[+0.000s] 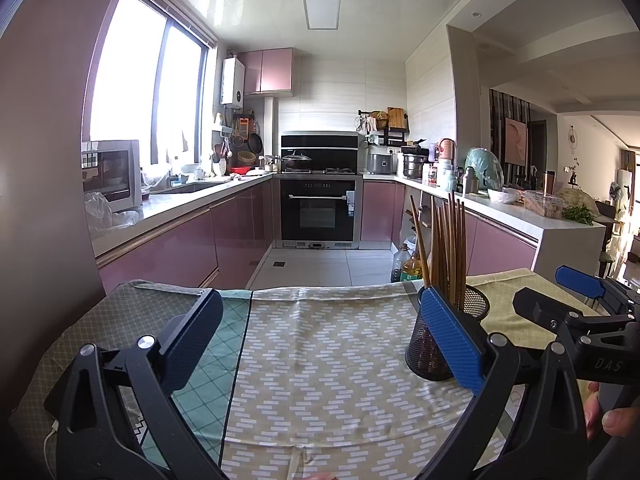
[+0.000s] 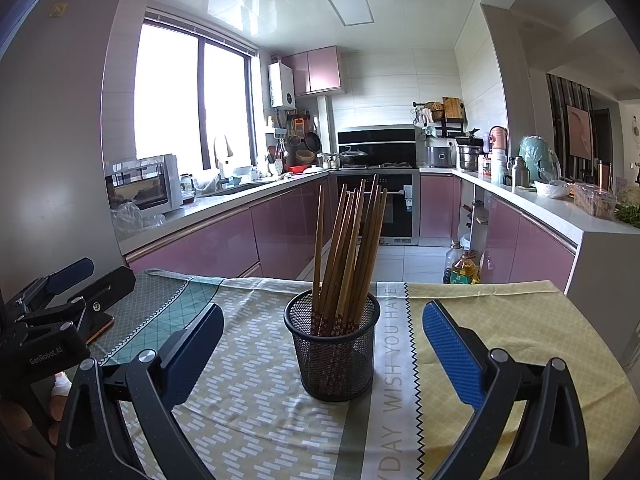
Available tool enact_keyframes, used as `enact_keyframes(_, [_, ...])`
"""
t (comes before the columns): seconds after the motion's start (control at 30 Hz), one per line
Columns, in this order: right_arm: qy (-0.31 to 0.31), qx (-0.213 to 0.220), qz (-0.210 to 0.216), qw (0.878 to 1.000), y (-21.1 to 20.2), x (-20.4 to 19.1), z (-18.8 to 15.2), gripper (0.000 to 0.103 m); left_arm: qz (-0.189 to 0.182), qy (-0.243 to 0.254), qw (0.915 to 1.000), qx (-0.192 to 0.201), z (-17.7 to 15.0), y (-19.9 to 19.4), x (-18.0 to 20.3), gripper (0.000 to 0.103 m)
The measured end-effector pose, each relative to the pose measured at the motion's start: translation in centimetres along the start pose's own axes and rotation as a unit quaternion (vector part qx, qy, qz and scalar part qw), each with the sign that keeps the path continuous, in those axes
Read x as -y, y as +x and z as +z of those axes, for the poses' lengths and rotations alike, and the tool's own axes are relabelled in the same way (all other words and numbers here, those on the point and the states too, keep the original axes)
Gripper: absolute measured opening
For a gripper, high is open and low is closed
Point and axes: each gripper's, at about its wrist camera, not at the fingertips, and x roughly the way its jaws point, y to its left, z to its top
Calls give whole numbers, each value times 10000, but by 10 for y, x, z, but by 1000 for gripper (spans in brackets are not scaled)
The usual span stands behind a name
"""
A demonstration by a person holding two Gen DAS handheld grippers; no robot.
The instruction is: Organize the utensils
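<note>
Chopsticks (image 2: 348, 256) stand in mesh holder (image 2: 334, 354) ahead, between right hand-held gripper (image 2: 322, 342) fingers, released.

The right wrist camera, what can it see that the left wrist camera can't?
Only the right wrist view shows the printed words on the tablecloth and the left gripper, jaws open. Only the left wrist view shows the right gripper, jaws open, and a white cable. Both show the chopsticks standing in the black mesh holder.
</note>
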Motion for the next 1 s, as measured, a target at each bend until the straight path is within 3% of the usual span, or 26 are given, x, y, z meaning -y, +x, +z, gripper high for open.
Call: enact_keyframes(1.0, [63, -2, -27, 10000, 0, 1, -1, 97, -23, -11, 10000, -18, -1, -1, 1, 98])
